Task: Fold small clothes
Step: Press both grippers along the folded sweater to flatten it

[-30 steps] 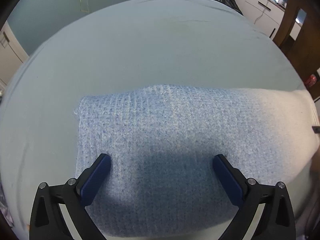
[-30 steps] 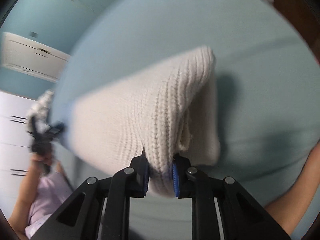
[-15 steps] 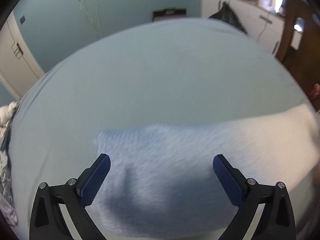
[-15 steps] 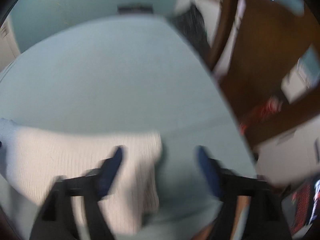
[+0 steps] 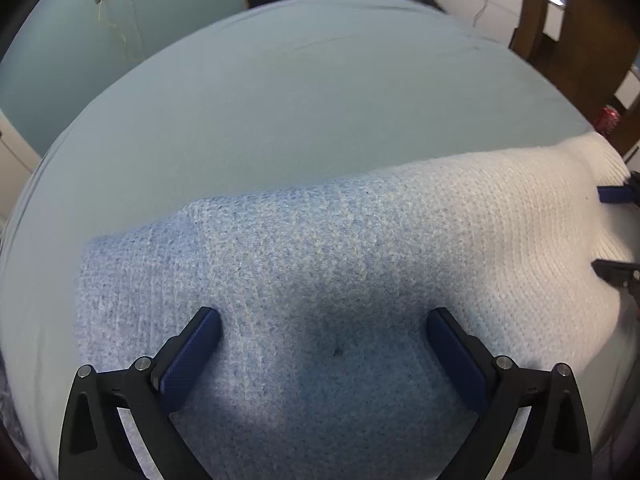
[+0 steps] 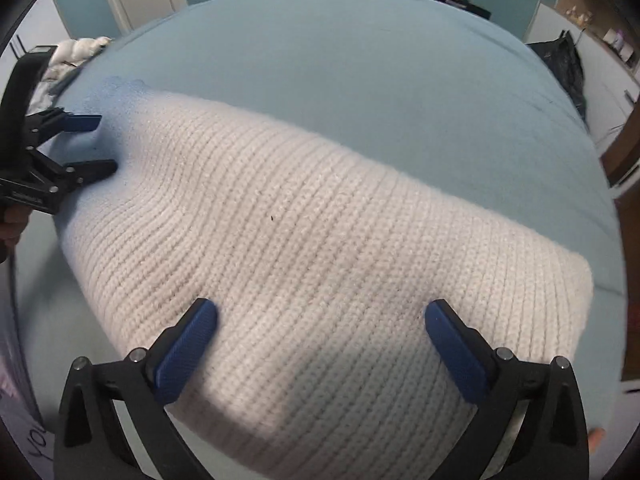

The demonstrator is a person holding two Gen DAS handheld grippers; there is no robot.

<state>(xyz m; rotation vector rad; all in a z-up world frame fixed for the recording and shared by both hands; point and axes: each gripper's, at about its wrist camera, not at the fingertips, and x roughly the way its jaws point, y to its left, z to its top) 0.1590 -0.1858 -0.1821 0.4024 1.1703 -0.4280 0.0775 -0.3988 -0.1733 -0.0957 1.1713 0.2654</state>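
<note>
A knitted garment [image 6: 320, 240], cream at one end and shading to pale blue at the other, is seen lying as a broad folded band on a surface covered in light blue cloth [image 5: 320, 100]; whether that surface is a bed or a bench cannot be told. The knit lies doubled and fairly flat, with a rounded folded edge along its far side, so at least one fold is judged to be done.

The right claw [image 6: 320, 320] is seen above the cream end with its jaws opening to their widest; knit lies below the gap, but the blue pads [image 6: 186, 350] are not pressed on it and nothing is held. The left claw [image 5: 322, 328] is likewise spread wide over the blue end, its pads [image 5: 192, 352] clear of the fabric, and nothing is gripped there either. In the right wrist view the left claw [image 6: 96, 144] is also visible at the far edge of the blue end, open.

What is left is judged to be a further fold, end over end, to bring the long band down to a compact packet, followed by smoothing. A heap of other fabric [image 6: 80, 50] is glimpsed beyond the corner of the surface; whether more items await folding cannot be told.
</note>
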